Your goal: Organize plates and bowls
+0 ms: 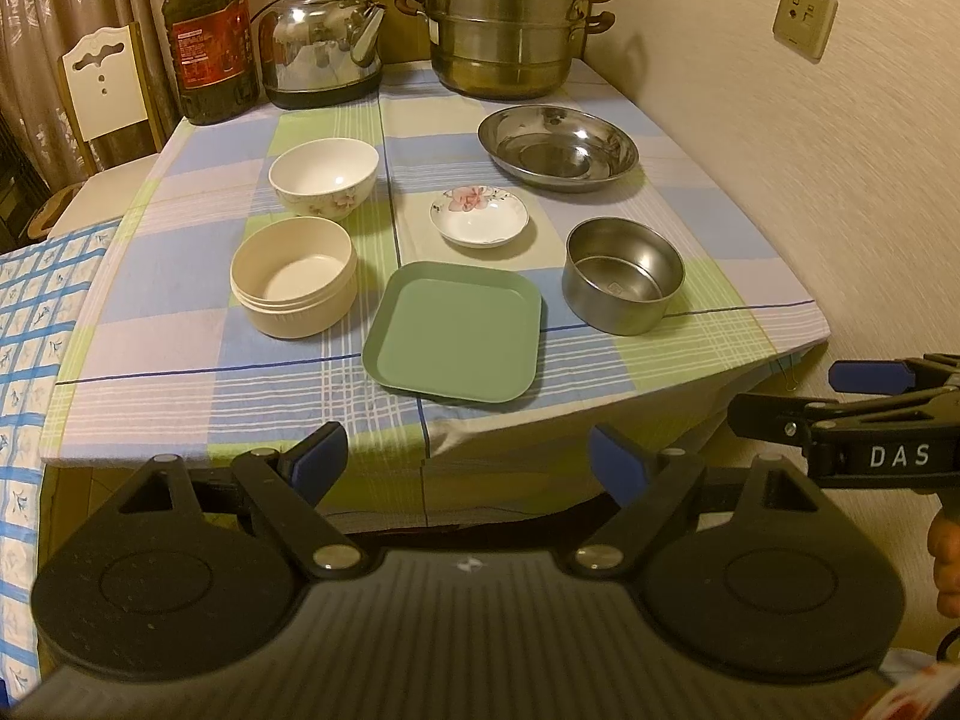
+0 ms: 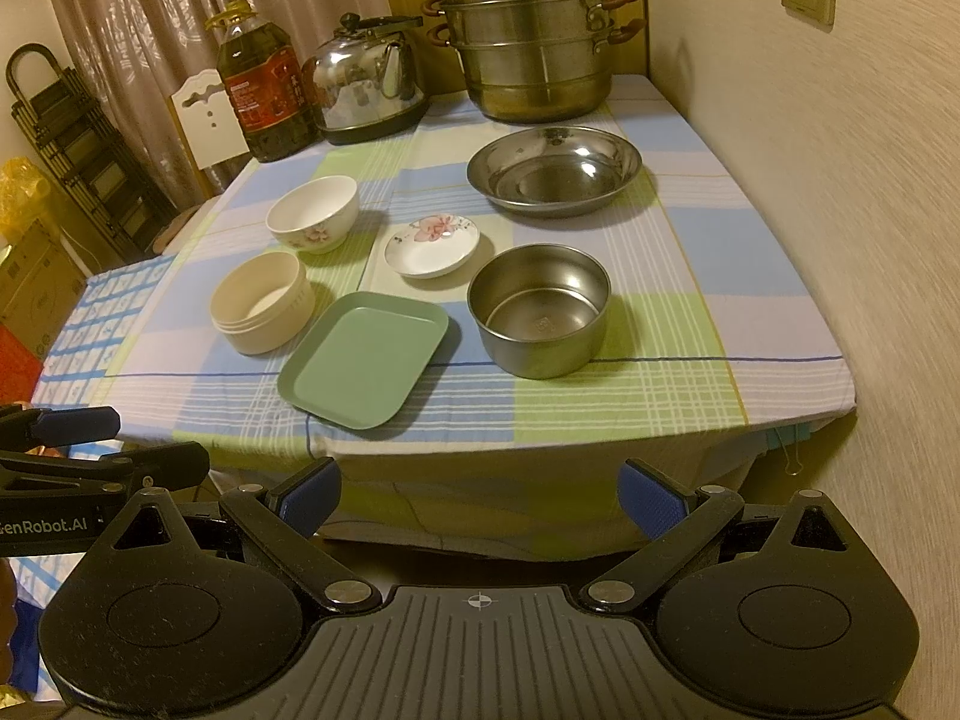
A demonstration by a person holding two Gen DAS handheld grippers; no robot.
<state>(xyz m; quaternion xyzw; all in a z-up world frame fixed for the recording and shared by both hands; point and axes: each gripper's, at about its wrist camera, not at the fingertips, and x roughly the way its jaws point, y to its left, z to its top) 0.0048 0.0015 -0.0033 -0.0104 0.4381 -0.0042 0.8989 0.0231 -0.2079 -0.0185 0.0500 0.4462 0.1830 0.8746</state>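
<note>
Both grippers, left gripper (image 1: 468,459) and right gripper (image 2: 480,489), wide open, empty (short of table); square green plastic plate (image 1: 454,332) dead ahead of left, nearest.

Your left gripper (image 1: 468,462) hangs wide open short of the table's near edge, facing the green square plate (image 1: 454,332), with the cream tub (image 1: 294,277) left and steel bowl (image 1: 623,275) right.

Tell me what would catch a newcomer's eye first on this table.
Probably the big steel steamer pot towering at the table's far edge, with the shiny kettle to its left. Nearer, the green square plate stands out at the front, ringed by separate bowls, all untouched; both grippers hang open short of the table.
</note>
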